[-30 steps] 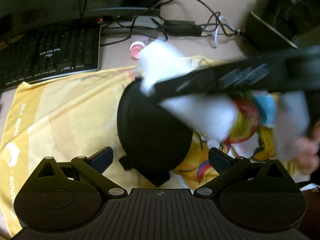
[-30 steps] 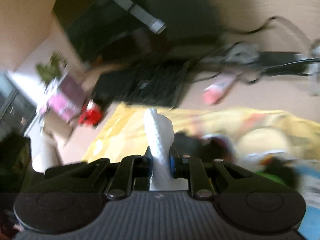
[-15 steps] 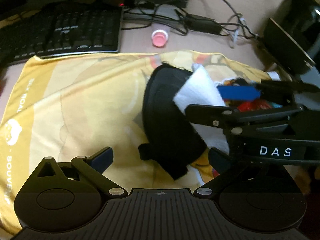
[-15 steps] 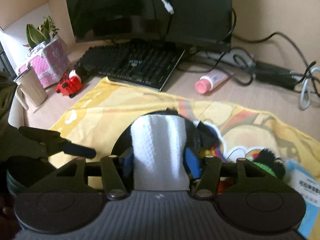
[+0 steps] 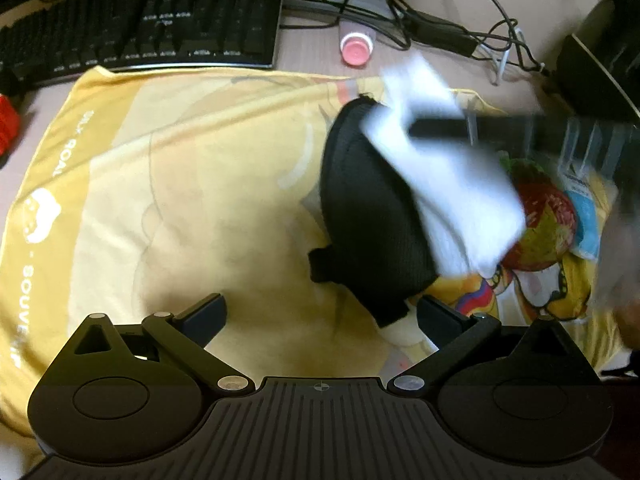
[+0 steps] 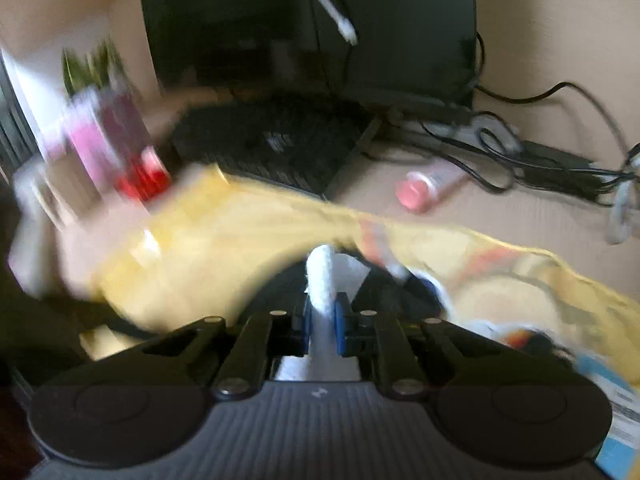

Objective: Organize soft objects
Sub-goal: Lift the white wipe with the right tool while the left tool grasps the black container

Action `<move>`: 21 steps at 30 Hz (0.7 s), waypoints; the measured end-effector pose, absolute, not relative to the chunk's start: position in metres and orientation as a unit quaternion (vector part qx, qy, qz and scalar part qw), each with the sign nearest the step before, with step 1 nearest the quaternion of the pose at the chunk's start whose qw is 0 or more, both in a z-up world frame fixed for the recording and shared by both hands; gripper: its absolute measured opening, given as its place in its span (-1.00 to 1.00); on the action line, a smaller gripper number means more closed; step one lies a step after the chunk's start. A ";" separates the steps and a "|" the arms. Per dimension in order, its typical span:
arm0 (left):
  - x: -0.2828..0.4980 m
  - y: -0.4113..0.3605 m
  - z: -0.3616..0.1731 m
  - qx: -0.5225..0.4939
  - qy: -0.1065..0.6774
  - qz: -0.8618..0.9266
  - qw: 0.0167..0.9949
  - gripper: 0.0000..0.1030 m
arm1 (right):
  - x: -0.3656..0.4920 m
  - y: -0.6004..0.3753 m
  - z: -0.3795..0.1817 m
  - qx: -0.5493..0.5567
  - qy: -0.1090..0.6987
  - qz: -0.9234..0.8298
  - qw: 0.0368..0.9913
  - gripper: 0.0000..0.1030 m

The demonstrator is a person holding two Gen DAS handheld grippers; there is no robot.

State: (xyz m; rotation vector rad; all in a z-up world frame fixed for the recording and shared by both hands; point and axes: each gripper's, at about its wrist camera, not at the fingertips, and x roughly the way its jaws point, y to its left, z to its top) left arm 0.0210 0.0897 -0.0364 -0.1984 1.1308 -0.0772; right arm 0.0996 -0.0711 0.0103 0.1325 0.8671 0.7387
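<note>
A yellow printed cloth (image 5: 180, 184) covers the desk. On it lies a black padded pouch with a strap (image 5: 368, 216). A white folded cloth (image 5: 452, 176) hangs blurred over the pouch's right side, and my right gripper (image 6: 322, 322) is shut on this white cloth (image 6: 324, 280). In the left wrist view that gripper shows as a dark blurred bar (image 5: 520, 128). My left gripper (image 5: 320, 312) stands open just in front of the pouch, holding nothing. A red and colourful soft toy (image 5: 548, 216) lies to the right.
A black keyboard (image 5: 140, 20) sits beyond the cloth with a pink-capped tube (image 5: 356, 46) and tangled cables (image 5: 460, 32) to its right. A monitor (image 6: 304, 28), a pink plant pot (image 6: 104, 128) and a red toy (image 6: 140, 176) stand at the back left.
My right gripper has closed tighter on the white cloth and is swinging it fast; both views of it are blurred. The left gripper has stayed open in place.
</note>
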 end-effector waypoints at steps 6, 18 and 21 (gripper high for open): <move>0.019 0.085 -0.033 -0.078 0.525 -0.040 0.846 1.00 | 0.137 -0.063 -0.012 0.061 0.445 0.313 0.837 -0.74; 0.032 0.149 -0.010 -0.183 0.464 -0.003 0.867 1.00 | 0.096 -0.074 -0.018 0.045 0.457 0.340 0.821 -0.74; 0.041 0.148 -0.009 -0.198 0.452 -0.014 0.869 1.00 | 0.080 -0.054 -0.021 0.035 0.468 0.410 0.783 -0.74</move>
